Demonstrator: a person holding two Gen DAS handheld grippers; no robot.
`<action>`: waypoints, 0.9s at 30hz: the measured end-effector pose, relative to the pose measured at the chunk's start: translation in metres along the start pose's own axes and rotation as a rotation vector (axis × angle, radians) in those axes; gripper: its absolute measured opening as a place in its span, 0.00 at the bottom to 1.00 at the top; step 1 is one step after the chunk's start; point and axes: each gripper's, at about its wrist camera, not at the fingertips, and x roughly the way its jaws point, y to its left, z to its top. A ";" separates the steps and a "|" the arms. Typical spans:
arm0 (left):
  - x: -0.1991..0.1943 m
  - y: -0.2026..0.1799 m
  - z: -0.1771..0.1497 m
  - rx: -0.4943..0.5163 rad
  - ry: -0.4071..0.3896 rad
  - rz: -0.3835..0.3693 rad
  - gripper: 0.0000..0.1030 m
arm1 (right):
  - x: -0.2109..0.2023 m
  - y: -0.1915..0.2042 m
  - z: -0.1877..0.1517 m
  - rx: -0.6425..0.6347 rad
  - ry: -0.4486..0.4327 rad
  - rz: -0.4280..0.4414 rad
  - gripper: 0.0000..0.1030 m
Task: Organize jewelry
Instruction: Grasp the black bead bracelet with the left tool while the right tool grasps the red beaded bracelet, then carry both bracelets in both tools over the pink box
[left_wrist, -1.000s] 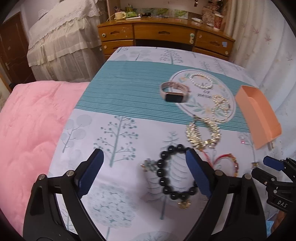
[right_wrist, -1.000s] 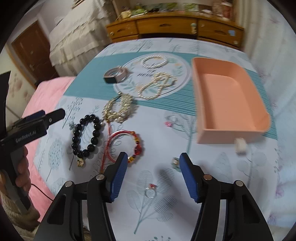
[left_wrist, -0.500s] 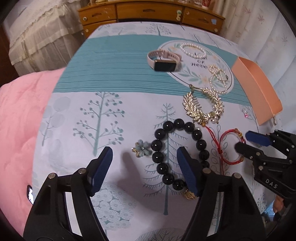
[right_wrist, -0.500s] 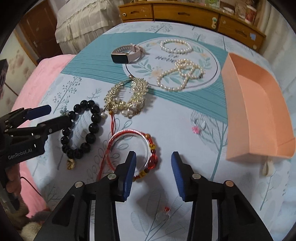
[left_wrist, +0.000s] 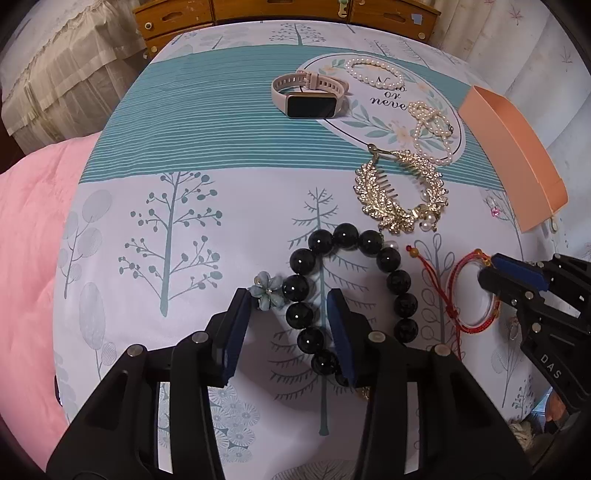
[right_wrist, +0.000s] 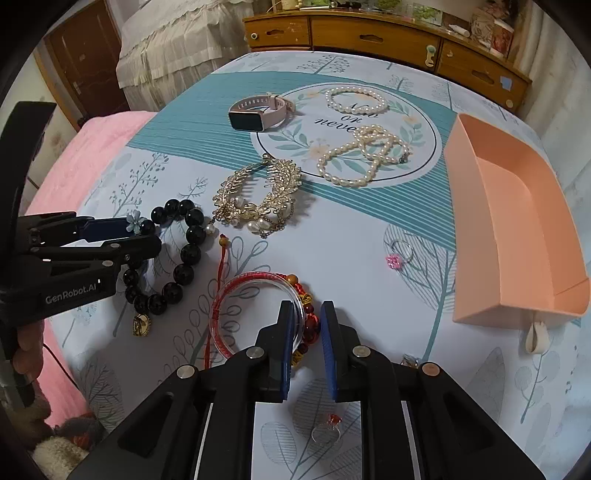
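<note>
A black bead bracelet (left_wrist: 400, 282) (right_wrist: 184, 254) lies on the patterned cloth. My left gripper (left_wrist: 291, 306) (right_wrist: 122, 236) is low over it, open, with the bracelet's left side between its fingers. My right gripper (right_wrist: 308, 317) (left_wrist: 491, 273) is open but narrow, its fingers around the beaded side of a red bangle (right_wrist: 255, 284) (left_wrist: 460, 288). A peach tray (right_wrist: 513, 229) (left_wrist: 517, 162) stands at the right, empty.
A gold leaf hair comb (right_wrist: 255, 195), two pearl strands (right_wrist: 365, 155), a pink smartwatch (right_wrist: 255, 114), a blue flower piece (left_wrist: 266, 291), small rings (right_wrist: 399, 254) and a shell (right_wrist: 535, 336) lie on the cloth. A wooden dresser (right_wrist: 369, 33) stands behind.
Both grippers moved down and forward onto the jewelry and narrowed. The left now straddles the black beads, the right straddles the red bangle.
</note>
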 end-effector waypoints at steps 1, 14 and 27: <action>0.000 0.001 0.000 -0.004 -0.001 0.002 0.39 | 0.000 -0.001 -0.001 0.002 -0.002 0.006 0.14; 0.000 -0.014 0.015 0.158 -0.067 0.076 0.39 | -0.005 -0.007 -0.012 0.028 -0.031 0.046 0.14; 0.010 -0.024 0.033 0.161 0.020 -0.038 0.12 | -0.006 -0.012 -0.015 0.058 -0.038 0.074 0.14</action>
